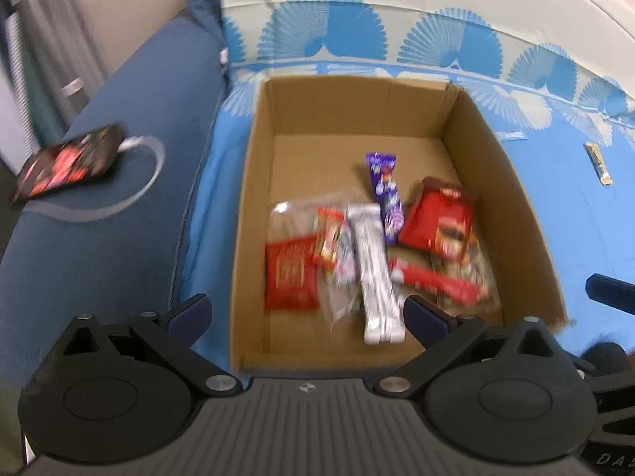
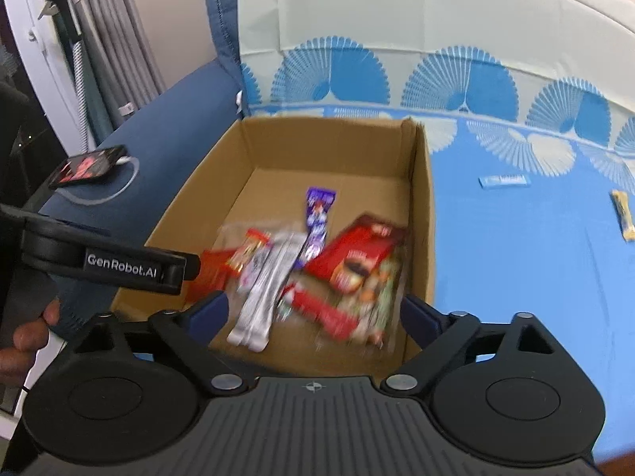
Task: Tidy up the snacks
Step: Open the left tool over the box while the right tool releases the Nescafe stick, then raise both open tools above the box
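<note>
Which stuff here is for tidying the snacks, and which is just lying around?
For the job:
cardboard box
snack pile in the box
blue bar and yellow bar, both loose on the blue sheet
left gripper and right gripper, both with jaws open

Just lying about:
phone
its white cable

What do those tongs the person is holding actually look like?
Both the left tongs and right tongs are black plastic: a ribbed grey-black body, two round discs, silver rivets on angled links, and dark blue fingers. The left one's side carries white "GenRobot.AI" lettering. No cables show.
</note>
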### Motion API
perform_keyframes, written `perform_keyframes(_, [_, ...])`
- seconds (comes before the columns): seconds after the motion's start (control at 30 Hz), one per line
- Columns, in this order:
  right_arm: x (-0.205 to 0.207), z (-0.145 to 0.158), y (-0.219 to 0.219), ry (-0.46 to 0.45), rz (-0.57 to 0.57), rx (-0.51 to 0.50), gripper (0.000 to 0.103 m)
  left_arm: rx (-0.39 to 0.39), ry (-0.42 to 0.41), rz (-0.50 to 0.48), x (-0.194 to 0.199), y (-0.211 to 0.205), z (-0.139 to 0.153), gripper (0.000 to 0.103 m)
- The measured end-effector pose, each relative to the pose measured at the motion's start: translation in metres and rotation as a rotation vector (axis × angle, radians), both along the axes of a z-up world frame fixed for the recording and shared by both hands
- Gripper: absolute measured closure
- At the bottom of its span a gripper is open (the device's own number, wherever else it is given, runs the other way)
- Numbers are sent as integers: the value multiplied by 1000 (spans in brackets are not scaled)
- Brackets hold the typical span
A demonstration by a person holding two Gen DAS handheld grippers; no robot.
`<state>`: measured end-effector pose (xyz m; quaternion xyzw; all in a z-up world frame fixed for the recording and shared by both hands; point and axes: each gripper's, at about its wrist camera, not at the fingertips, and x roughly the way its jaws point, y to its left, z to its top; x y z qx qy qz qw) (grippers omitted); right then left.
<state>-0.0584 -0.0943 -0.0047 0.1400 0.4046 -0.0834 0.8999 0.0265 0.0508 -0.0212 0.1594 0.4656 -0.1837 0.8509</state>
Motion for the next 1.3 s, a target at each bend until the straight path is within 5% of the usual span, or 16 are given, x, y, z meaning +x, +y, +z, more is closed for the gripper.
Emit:
perform_keyframes(0.37, [-59,30,44,-79,18,-119,3,-2,-66,45,-74,35,16,0])
perform_keyframes(1.3, [-116,64,68,-212,9,-188,1,-49,-215,30,-130,52,59,0])
